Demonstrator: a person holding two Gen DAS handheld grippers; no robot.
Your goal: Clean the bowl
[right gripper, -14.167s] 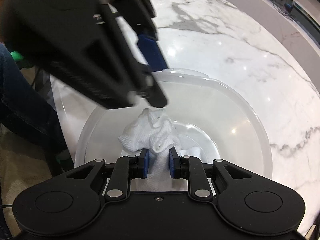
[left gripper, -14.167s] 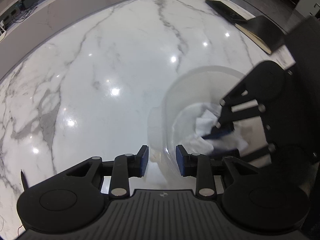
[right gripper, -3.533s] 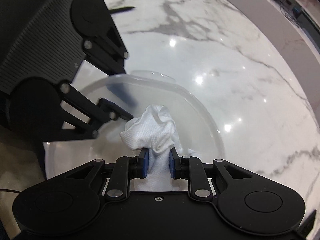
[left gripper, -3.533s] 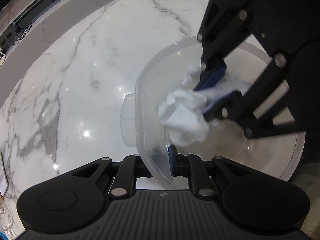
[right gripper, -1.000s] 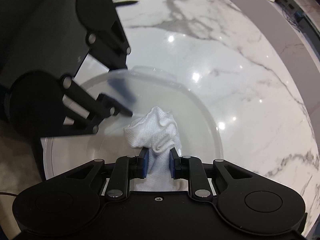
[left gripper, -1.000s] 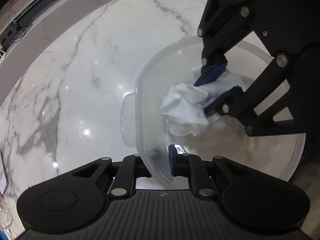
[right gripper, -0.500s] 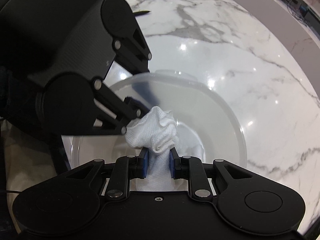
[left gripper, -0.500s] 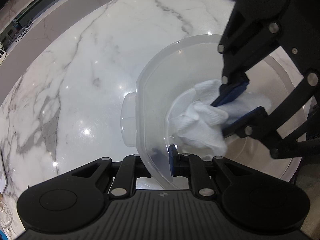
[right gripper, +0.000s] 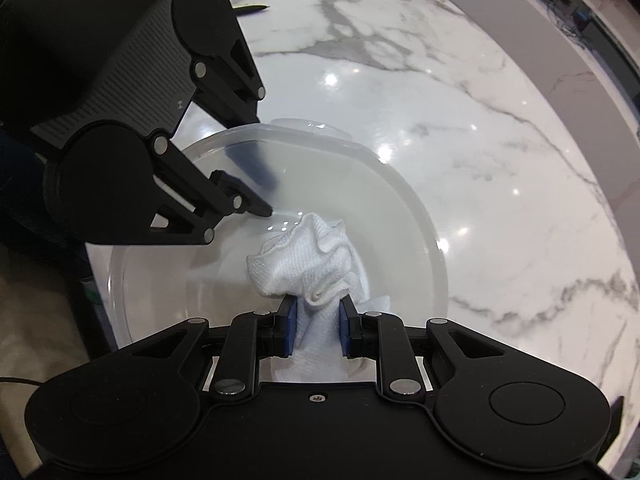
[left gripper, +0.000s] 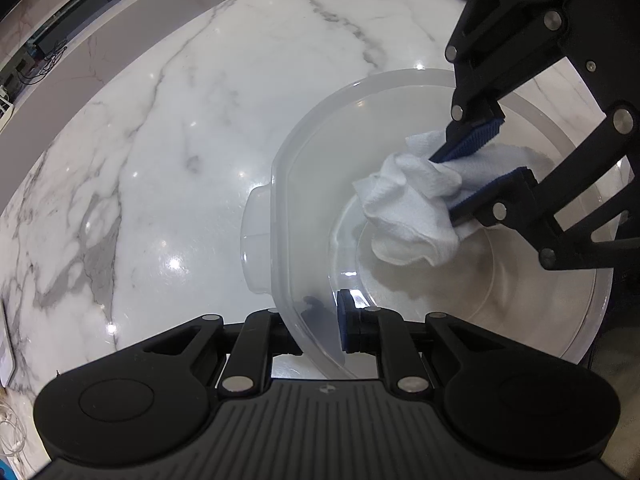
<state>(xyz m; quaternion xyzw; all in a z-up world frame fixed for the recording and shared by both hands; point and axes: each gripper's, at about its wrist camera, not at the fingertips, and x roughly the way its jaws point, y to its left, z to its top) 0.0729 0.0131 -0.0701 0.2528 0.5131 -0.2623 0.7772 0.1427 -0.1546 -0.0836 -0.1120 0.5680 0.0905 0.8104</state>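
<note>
White marble countertop (left gripper: pixel 168 128): the left gripper (left gripper: pixel 326 322) pinches the clear plastic bowl (left gripper: pixel 288 216) wall at 9 o'clock, while the right gripper (right gripper: pixel 316 326), clamped on a white cloth (right gripper: pixel 308 256), has swept it from the wall onto the bowl's floor; wiping appears midway.

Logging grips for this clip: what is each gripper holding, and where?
Left gripper: clear plastic bowl, by its near rim. Right gripper: crumpled white cloth, by its bunched lower end.
</note>
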